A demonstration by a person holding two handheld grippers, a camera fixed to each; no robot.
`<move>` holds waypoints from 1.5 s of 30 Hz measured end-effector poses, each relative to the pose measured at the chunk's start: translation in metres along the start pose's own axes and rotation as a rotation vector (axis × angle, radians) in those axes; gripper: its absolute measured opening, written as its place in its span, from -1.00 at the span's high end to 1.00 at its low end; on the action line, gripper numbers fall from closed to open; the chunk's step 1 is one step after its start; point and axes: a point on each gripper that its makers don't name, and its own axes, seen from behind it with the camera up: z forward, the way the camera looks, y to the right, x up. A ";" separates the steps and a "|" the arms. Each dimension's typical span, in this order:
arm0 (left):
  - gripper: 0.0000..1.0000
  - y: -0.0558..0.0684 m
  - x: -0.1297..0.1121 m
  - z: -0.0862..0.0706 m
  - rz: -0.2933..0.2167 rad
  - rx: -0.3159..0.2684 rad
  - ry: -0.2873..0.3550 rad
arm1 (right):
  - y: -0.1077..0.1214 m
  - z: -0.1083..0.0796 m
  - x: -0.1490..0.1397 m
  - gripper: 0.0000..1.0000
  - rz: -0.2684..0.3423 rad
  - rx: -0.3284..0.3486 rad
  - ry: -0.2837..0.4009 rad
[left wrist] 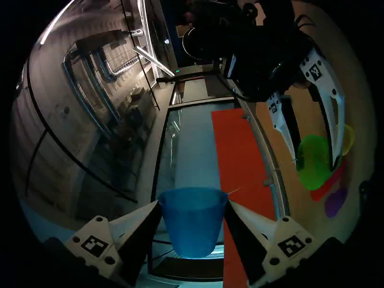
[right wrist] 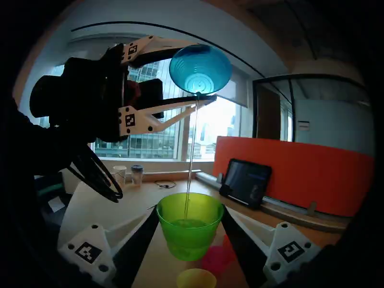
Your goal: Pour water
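A translucent blue cup [left wrist: 193, 221] sits between my left gripper's [left wrist: 192, 225] two fingers, which are shut on its sides. In the right gripper view that blue cup [right wrist: 200, 68] is tipped over, and a thin stream of water [right wrist: 190, 153] falls from its rim. The stream lands in a green cup [right wrist: 190, 230] that my right gripper [right wrist: 190, 236] holds shut just below; water lies in its bottom. From the left gripper view the green cup [left wrist: 314, 161] shows at the right between the right gripper's white fingers [left wrist: 336, 115].
An orange partition [right wrist: 307, 173] runs along the desk's [right wrist: 139, 197] far side, with a dark tablet [right wrist: 246, 182] propped before it. A yellow cup [right wrist: 195, 278] and a pink one [right wrist: 216, 259] stand below the green cup. Two small cups [right wrist: 127, 175] stand by the window.
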 end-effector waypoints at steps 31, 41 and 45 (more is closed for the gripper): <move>-0.73 0.018 -0.023 0.003 -0.428 -0.004 -0.047 | 0.009 -0.005 0.008 -0.84 0.011 -0.024 0.027; -0.73 0.033 -0.041 -0.001 -0.686 -0.016 -0.086 | 0.011 -0.007 0.008 -0.84 0.008 -0.033 0.030; -0.73 0.040 -0.045 -0.003 -0.791 -0.022 -0.103 | 0.012 -0.009 0.010 -0.84 0.009 -0.036 0.033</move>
